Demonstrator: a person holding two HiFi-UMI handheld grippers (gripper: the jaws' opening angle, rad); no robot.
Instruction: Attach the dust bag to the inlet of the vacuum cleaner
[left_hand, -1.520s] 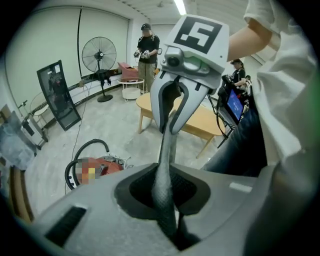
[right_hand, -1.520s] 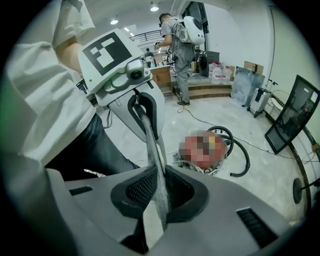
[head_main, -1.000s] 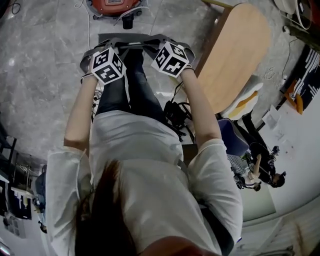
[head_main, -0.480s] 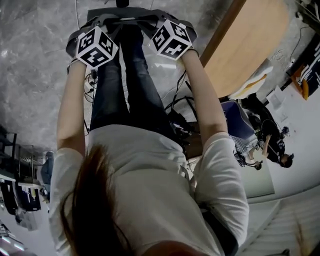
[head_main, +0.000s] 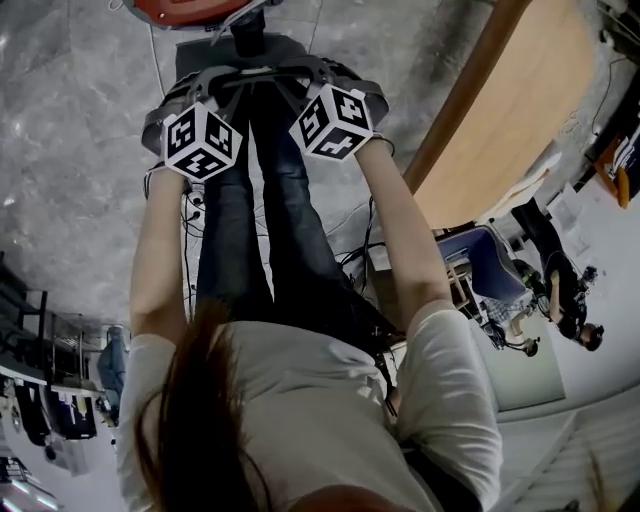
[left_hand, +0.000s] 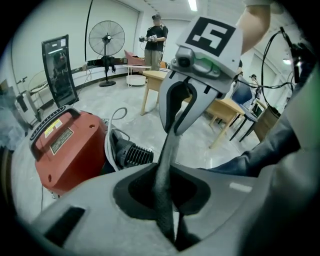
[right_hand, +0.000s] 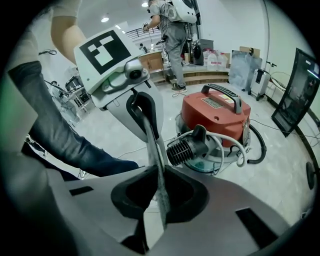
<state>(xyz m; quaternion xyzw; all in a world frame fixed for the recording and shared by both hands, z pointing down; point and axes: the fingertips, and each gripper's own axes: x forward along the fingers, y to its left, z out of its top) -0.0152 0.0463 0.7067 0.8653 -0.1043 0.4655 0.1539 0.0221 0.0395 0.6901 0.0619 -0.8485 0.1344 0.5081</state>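
A flat grey dust bag (left_hand: 167, 165) hangs edge-on between my two grippers, each shut on one end of it. My left gripper (left_hand: 169, 222) pinches the near end in the left gripper view, with the right gripper (left_hand: 181, 117) clamped on the far end. The right gripper view mirrors this: bag (right_hand: 156, 170), right gripper (right_hand: 160, 220), left gripper (right_hand: 145, 117). Beyond the bag on the floor stands the red vacuum cleaner (right_hand: 220, 112), its black ribbed inlet (right_hand: 187, 147) facing me. From the head view, both marker cubes (head_main: 200, 142) (head_main: 332, 122) sit just short of the vacuum cleaner (head_main: 190, 10).
A wooden table (head_main: 520, 110) stands close on the right. A white hose (right_hand: 235, 145) and a black hose loop around the vacuum's base. Cables lie on the floor by the person's feet. A standing fan (left_hand: 106, 37) and a person (left_hand: 156, 35) are far back.
Both grippers have sunk toward the floor with the bag still stretched between them, and the person has bent further forward. The vacuum now shows at the top of the head view.
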